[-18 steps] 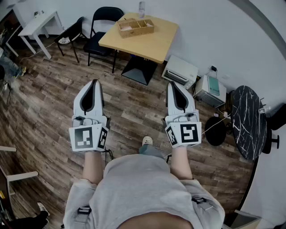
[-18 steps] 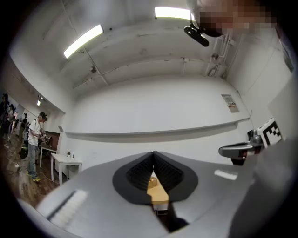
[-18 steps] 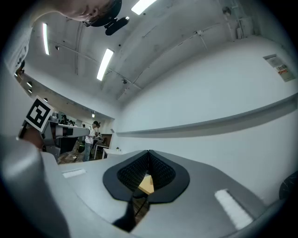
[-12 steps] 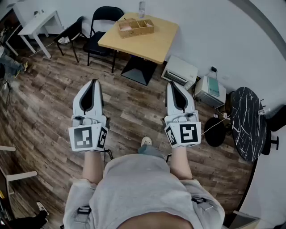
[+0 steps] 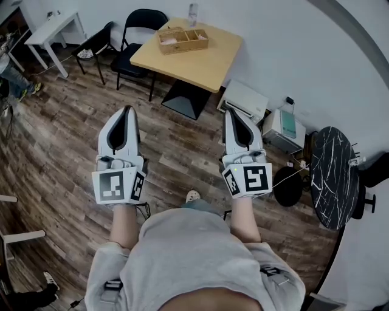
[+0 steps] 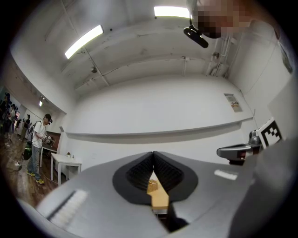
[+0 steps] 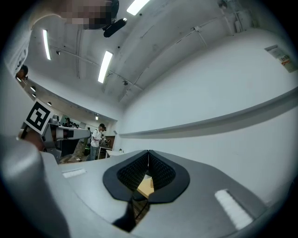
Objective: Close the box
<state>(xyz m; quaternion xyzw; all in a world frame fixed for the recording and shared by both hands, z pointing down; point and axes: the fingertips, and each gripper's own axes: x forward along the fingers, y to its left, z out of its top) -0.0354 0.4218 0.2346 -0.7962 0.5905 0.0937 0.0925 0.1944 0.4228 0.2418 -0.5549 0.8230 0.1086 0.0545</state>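
Note:
A wooden box (image 5: 183, 39) with open compartments stands on the far side of a light wooden table (image 5: 200, 58), well ahead of me. My left gripper (image 5: 127, 110) and right gripper (image 5: 231, 113) are held side by side over the wood floor, both far short of the table. Each has its jaws closed tip to tip with nothing between them. Behind the shut left gripper (image 6: 153, 153), the box (image 6: 152, 187) and the table (image 6: 161, 200) show small in the left gripper view. Behind the shut right gripper (image 7: 148, 152), only a piece of the table (image 7: 145, 187) shows.
Black chairs (image 5: 137, 33) stand left of the table and a bottle (image 5: 192, 12) stands at its far edge. Two printers (image 5: 244, 100) (image 5: 284, 126) sit on the floor by the wall, with a round black marble table (image 5: 331, 176) at right. A white table (image 5: 51, 27) is far left.
The head view has shifted a little, so the table and floor sit slightly further left. Both grippers keep their places side by side and stay shut.

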